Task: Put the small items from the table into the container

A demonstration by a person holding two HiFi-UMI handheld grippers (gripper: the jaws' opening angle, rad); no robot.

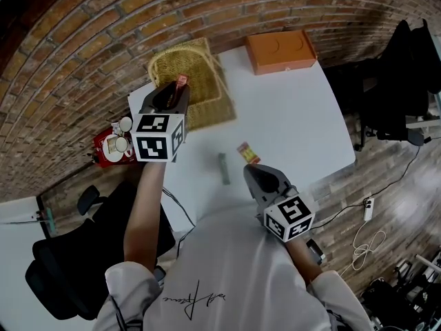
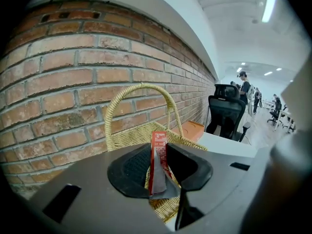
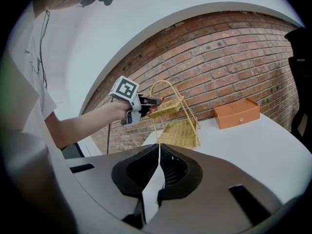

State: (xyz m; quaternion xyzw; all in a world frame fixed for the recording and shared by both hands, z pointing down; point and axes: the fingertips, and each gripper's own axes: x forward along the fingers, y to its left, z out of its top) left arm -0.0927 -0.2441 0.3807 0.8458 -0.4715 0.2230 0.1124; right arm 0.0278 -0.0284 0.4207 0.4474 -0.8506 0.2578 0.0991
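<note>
Head view: left gripper (image 1: pixel 172 89), upper left, held a red packet (image 1: pixel 181 81) over the wicker basket (image 1: pixel 207 105); right gripper (image 1: pixel 252 171) sat closed and empty at lower centre. Left gripper view: the red packet stood upright, clamped between the jaws at centre. Right gripper view: jaws met on nothing, the wicker basket at centre.

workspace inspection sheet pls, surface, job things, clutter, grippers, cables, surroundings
surface: white table
job's things: wicker basket at the back left; red packet held over it; grey-green stick and small red-yellow packet lying on the table
clutter: orange box at the far edge; red item with white cups off the table's left side
grippers: left gripper shut on the red packet; right gripper shut, nothing between its jaws
cables: power strip and white cable on the floor at right
surroundings: brick wall, black chair
</note>
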